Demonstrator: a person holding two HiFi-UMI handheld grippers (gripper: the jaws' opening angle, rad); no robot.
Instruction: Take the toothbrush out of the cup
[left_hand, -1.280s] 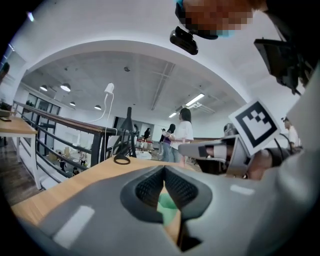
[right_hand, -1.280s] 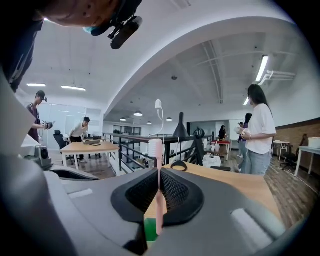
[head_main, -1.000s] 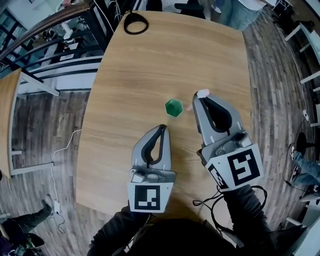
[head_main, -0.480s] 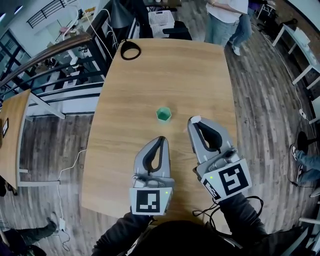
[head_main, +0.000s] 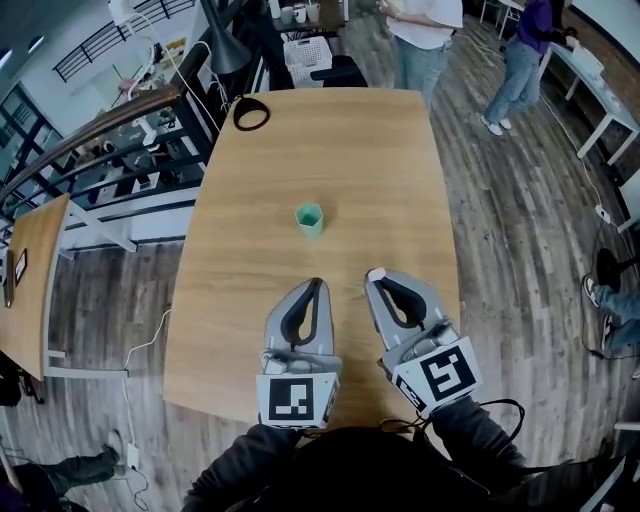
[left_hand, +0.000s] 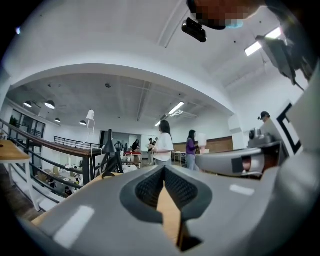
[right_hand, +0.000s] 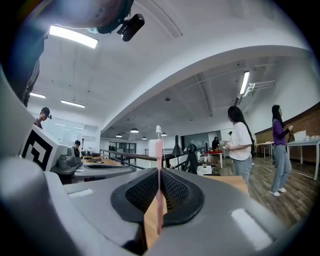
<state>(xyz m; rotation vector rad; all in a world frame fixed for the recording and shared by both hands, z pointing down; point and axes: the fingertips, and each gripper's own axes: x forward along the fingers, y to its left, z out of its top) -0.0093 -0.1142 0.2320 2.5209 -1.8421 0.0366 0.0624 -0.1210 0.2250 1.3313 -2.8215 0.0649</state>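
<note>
The toothbrush (right_hand: 158, 170) is already clear of the cup (head_main: 309, 219). It stands upright, bristle end uppermost, with the right hand-held gripper (head_main: 376, 276) clenched on its thin pink handle. That gripper is on the near side of the cup and a little to its right, well apart from it, over bare bench (head_main: 330, 140). The cup stands upright with nothing showing above its rim. The left hand-held gripper (head_main: 316, 285) is closed on nothing, also nearer than the cup and just beside the right one. The lift looks finished, so what probably remains is setting the brush down. The slim handle could pivot in the pads, so the pinch should stay firm. A sound way would be to pick a spot well apart from the cup, lower the brush until its bottom end meets the wood, and tip it flat before letting go, so it neither drops nor rolls. The left one is best held clear of the cup.
</note>
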